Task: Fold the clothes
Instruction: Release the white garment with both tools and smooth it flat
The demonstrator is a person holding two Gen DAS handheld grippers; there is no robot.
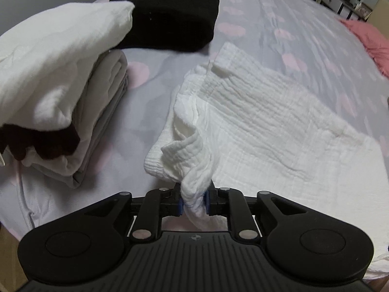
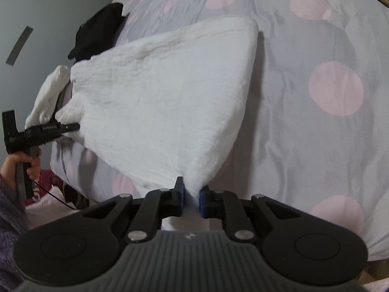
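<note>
Since the white crinkled garment (image 1: pixel 255 121) on the bed (image 1: pixel 267 24) looks light, soft & floppy, w/ left gripper (image 1: pixel 194 202) & right gripper (image 2: pixel 190 200) jaws each pinching a bunched corner, best hold is at edges.

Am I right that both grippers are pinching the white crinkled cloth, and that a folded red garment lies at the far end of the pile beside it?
Not quite. Both the left gripper and the right gripper do pinch the white crinkled cloth, but the folded garment at the far end of the pile is black, not red. The left wrist view shows it.
</note>
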